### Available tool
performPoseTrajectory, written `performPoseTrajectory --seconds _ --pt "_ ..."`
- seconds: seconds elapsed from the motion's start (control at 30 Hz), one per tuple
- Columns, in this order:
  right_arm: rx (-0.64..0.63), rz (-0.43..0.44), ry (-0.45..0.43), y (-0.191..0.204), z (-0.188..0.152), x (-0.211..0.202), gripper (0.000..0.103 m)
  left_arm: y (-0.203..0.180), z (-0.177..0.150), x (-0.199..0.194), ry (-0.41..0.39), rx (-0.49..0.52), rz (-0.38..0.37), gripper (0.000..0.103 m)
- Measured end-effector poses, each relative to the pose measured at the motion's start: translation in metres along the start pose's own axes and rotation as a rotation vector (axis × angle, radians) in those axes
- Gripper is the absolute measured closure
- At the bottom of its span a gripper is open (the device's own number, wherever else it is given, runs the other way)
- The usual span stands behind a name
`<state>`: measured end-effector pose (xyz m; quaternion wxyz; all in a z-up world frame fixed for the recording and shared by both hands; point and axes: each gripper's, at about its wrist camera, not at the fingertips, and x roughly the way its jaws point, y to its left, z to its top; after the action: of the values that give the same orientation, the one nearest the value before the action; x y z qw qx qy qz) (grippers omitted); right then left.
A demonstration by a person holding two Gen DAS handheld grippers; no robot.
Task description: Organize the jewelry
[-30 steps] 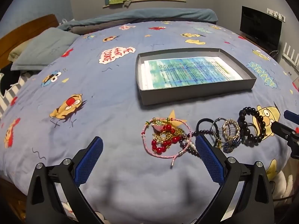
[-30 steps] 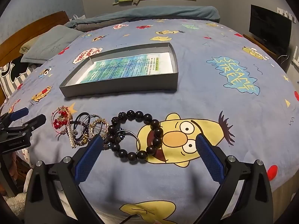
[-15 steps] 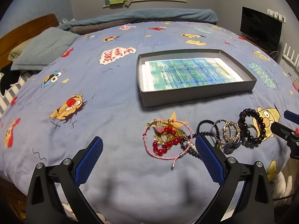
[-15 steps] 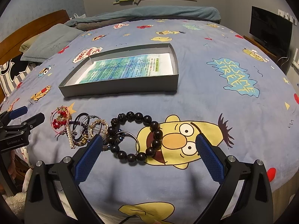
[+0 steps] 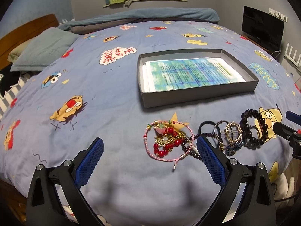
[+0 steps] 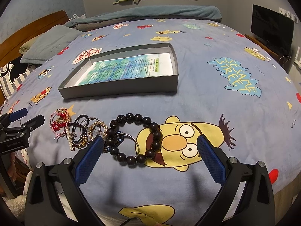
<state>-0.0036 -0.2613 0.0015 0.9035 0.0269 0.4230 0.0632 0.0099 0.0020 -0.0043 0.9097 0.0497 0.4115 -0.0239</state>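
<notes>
A pile of jewelry lies on the blue cartoon bedspread near its front edge. In the left wrist view a pink cord bracelet with red beads (image 5: 167, 141) lies just ahead, with metal bangles (image 5: 228, 133) and a black bead bracelet (image 5: 254, 128) to its right. My left gripper (image 5: 149, 162) is open and empty, above the bedspread just short of the pink bracelet. In the right wrist view the black bead bracelet (image 6: 134, 139) lies between my open, empty right gripper's (image 6: 149, 161) fingertips. A shallow grey box (image 6: 120, 88) with a printed sheet inside sits beyond the jewelry.
A grey pillow (image 5: 43, 50) and wooden headboard (image 5: 20, 32) are at the far left. A folded blanket (image 5: 143, 15) lies across the far side. A black TV (image 6: 270, 30) stands at the right. The other gripper's tips (image 6: 24, 120) show at the left of the right wrist view.
Both grippers have pulled back slightly from the jewelry; the pile sits a little farther ahead in both views. Nothing was picked up.
</notes>
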Motion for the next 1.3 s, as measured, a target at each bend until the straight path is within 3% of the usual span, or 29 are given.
performPoseTrajectory --seconds 1.3 --pt "0.022 0.012 0.017 -0.0044 -0.0058 0.0087 0.005 0.0006 -0.0028 0.0078 0.007 -0.005 -0.003 0.005"
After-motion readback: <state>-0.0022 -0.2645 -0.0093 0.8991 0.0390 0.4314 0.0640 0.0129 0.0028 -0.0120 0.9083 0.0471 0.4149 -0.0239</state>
